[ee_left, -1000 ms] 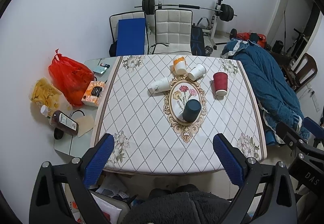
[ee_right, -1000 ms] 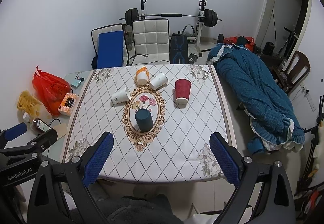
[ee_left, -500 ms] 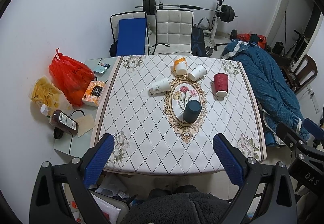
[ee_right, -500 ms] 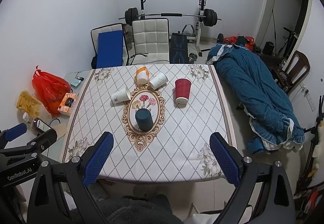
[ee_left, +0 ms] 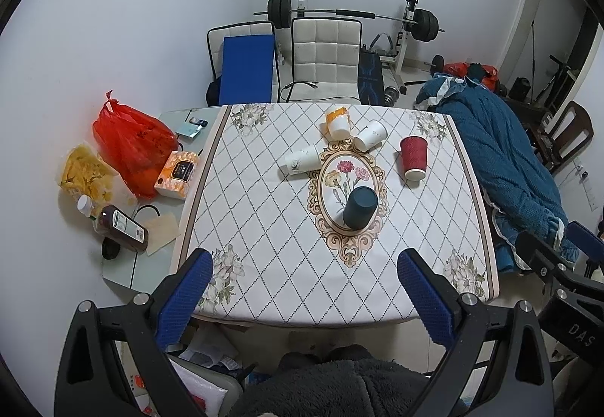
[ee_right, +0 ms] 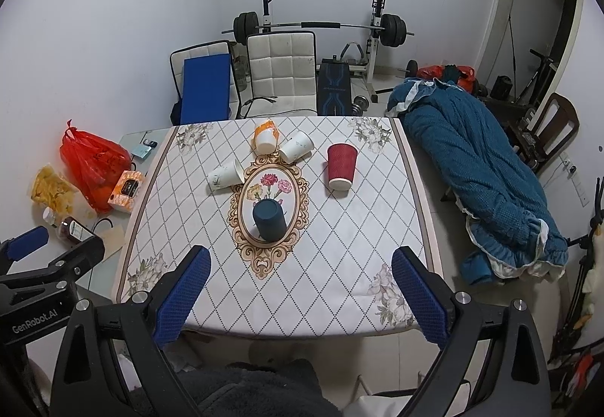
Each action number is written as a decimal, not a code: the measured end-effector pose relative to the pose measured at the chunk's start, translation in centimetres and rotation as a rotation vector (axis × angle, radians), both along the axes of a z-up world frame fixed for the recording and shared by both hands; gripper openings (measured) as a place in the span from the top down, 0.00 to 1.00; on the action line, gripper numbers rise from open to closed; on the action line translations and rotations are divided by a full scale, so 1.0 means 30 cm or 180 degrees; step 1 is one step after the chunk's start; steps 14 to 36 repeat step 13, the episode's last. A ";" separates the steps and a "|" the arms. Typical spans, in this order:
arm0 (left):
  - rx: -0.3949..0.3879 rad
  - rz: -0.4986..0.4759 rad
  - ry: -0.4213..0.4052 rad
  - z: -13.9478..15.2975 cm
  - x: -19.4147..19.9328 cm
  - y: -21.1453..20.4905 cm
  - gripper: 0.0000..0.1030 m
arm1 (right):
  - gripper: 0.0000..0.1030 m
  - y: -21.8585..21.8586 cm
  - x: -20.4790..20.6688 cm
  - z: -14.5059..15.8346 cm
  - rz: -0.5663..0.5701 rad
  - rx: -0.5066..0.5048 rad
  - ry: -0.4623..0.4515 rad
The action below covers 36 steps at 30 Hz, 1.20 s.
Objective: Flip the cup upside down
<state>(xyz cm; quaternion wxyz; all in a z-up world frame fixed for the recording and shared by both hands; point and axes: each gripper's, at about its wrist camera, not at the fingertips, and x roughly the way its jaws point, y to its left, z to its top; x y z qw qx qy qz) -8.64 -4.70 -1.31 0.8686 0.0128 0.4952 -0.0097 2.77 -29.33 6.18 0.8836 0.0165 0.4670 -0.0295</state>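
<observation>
A dark blue cup (ee_left: 360, 207) (ee_right: 269, 220) stands upside down on the oval flower motif in the middle of the table (ee_left: 264, 228) (ee_right: 339, 228). A red ribbed cup (ee_left: 414, 157) (ee_right: 341, 166) stands upside down to its right. Two white cups (ee_left: 302, 160) (ee_left: 372, 135) and an orange-and-white cup (ee_left: 337, 122) lie on their sides at the far side; they also show in the right wrist view (ee_right: 225, 176) (ee_right: 297, 147) (ee_right: 265, 136). My left gripper (ee_left: 305, 298) and right gripper (ee_right: 300, 294) are open and empty, held back above the table's near edge.
Left of the table, a low glass stand holds a red bag (ee_left: 132, 141), a tissue box (ee_left: 176, 174), a snack bag (ee_left: 85, 171) and a bottle (ee_left: 122, 228). Two chairs (ee_left: 324, 62) and a barbell rack stand behind. A blue quilt (ee_left: 502, 168) lies to the right.
</observation>
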 end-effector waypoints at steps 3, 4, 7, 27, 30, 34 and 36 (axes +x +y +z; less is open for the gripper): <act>-0.0001 0.0000 0.0003 -0.002 -0.001 0.000 0.03 | 0.04 0.001 0.001 0.000 -0.0001 0.0004 0.0003; 0.0000 -0.0004 0.0002 0.000 0.000 0.002 0.03 | 0.04 0.002 0.002 -0.001 0.0002 0.0000 0.0006; -0.0004 -0.0010 0.0009 -0.002 -0.001 -0.002 0.03 | 0.04 0.001 0.003 0.000 0.0002 0.0009 0.0013; 0.0001 -0.0004 -0.0020 -0.007 -0.009 -0.017 0.03 | 0.04 0.001 0.004 -0.001 0.0005 0.0013 0.0014; 0.0001 -0.0004 -0.0020 -0.007 -0.009 -0.017 0.03 | 0.04 0.001 0.004 -0.001 0.0005 0.0013 0.0014; 0.0001 -0.0004 -0.0020 -0.007 -0.009 -0.017 0.03 | 0.04 0.001 0.004 -0.001 0.0005 0.0013 0.0014; 0.0001 -0.0004 -0.0020 -0.007 -0.009 -0.017 0.03 | 0.04 0.001 0.004 -0.001 0.0005 0.0013 0.0014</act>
